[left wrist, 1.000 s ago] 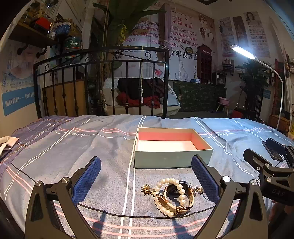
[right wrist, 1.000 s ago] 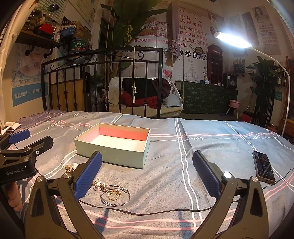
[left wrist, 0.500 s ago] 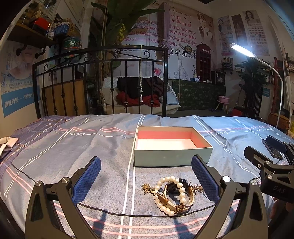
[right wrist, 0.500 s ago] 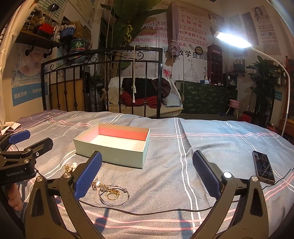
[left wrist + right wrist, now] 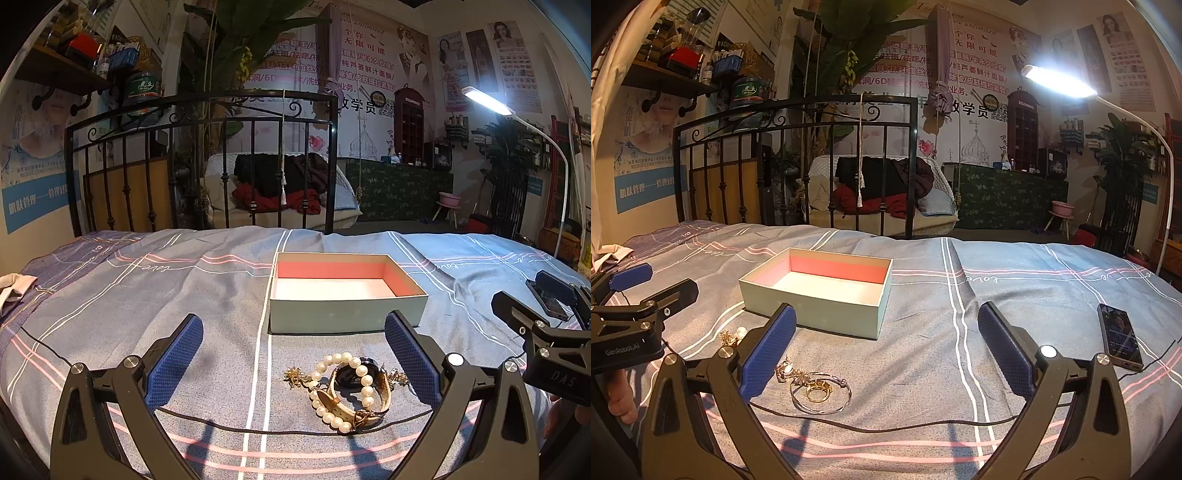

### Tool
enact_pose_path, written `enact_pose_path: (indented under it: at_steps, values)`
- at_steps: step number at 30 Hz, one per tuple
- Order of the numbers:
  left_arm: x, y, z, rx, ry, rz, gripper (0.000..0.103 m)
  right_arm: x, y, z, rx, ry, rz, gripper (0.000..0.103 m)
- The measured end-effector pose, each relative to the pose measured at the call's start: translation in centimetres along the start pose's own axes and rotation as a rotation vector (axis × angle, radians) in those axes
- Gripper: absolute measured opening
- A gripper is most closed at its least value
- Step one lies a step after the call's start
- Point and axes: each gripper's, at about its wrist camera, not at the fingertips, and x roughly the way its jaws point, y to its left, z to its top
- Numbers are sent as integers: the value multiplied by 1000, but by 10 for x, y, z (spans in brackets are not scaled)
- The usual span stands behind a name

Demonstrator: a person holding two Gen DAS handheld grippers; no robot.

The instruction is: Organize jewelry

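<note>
An open pale green box (image 5: 343, 308) with a pink inside stands empty on the bed; it also shows in the right wrist view (image 5: 820, 295). In front of it lie a pearl bracelet (image 5: 364, 382), a dark-faced watch with a tan strap (image 5: 351, 376) and gold pieces (image 5: 293, 376). My left gripper (image 5: 293, 362) is open and empty just above this pile. In the right wrist view a thin bangle (image 5: 820, 397) with a gold ring (image 5: 818, 391) inside it lies by the left finger. My right gripper (image 5: 886, 350) is open and empty.
A phone (image 5: 1119, 336) lies on the blue striped bedsheet (image 5: 1015, 295) at the right. A thin black cable (image 5: 886, 426) runs across the sheet in front. A black iron bed rail (image 5: 207, 162) stands at the far edge. A floor lamp (image 5: 1060, 83) shines at the right.
Almost nothing has moved. The left wrist view has shifted very slightly; both grippers stay open above the bed.
</note>
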Motion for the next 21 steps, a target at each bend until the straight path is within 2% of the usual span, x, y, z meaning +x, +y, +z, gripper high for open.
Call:
enact_pose_path:
  at_steps: [21]
  values:
    - [-1,0,-1,-2,3,-3,96,-2,1,-1,-3,3,-1,97]
